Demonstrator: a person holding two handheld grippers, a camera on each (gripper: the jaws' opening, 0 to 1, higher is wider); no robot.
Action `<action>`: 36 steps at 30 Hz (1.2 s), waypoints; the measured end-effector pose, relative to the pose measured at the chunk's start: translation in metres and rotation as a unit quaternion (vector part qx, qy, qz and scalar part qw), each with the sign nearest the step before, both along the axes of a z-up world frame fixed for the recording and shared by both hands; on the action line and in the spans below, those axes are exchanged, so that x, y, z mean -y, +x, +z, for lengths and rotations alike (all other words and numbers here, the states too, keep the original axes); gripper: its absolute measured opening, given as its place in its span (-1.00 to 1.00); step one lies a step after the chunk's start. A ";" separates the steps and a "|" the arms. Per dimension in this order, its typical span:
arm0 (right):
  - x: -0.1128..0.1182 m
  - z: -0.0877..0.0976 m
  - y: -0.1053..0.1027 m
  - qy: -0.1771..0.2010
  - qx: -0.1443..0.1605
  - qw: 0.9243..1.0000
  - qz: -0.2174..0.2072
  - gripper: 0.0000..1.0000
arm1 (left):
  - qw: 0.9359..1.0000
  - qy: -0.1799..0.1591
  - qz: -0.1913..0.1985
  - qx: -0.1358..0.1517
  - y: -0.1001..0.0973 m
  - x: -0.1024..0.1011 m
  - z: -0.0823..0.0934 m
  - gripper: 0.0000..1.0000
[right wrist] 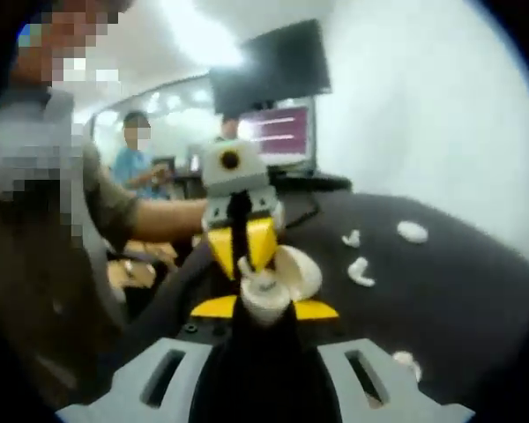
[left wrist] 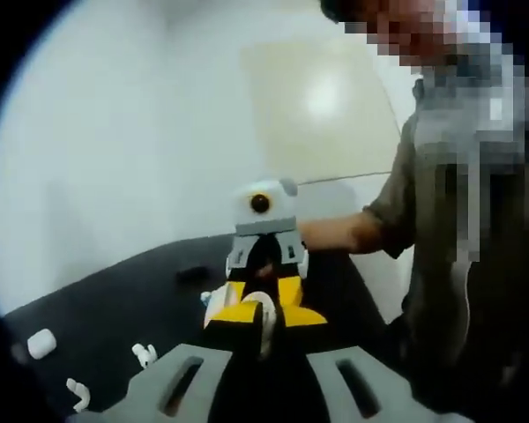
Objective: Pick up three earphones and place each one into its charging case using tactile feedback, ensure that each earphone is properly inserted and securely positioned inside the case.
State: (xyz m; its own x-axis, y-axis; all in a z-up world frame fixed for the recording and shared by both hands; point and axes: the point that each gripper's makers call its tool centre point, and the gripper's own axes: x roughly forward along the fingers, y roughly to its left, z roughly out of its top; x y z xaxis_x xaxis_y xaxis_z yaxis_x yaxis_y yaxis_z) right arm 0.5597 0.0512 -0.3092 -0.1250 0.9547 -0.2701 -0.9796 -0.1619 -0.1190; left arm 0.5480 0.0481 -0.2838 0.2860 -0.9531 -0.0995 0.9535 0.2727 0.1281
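My left gripper (left wrist: 264,315) is shut on a white earphone (left wrist: 263,324) between its yellow tips. Facing it, my right gripper (left wrist: 264,264) holds a white charging case whose open lid (left wrist: 213,304) shows at the left. In the right gripper view, my right gripper (right wrist: 264,308) is shut on the case (right wrist: 266,302), its lid (right wrist: 304,269) tipped back. The left gripper (right wrist: 240,256) comes down from above with the earphone's stem (right wrist: 244,264) right at the case. Whether the earphone sits fully in its slot is hidden.
On the black table (left wrist: 115,300) lie loose earphones (left wrist: 144,354) (left wrist: 78,394) and a white case (left wrist: 41,343). The right gripper view shows earphones (right wrist: 351,238) (right wrist: 361,271) and a white case (right wrist: 413,232). The person's hand (left wrist: 335,233) is close behind. A monitor (right wrist: 273,66) stands beyond.
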 end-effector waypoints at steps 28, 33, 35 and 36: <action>0.003 -0.006 0.000 -0.004 0.077 0.997 0.013 -0.58 | 0.996 -0.076 0.048 -0.015 0.017 -0.020 0.026 -0.92; 0.004 -0.007 0.001 -0.004 0.072 0.997 0.013 -0.58 | 0.998 -0.055 0.040 -0.012 0.015 -0.016 0.019 -0.90; 0.004 -0.007 0.001 -0.004 0.071 0.997 0.013 -0.58 | 0.997 -0.057 0.041 -0.012 0.015 -0.016 0.020 -0.90; 0.004 -0.007 0.001 -0.004 0.071 0.997 0.013 -0.58 | 0.997 -0.058 0.042 -0.013 0.016 -0.017 0.020 -0.90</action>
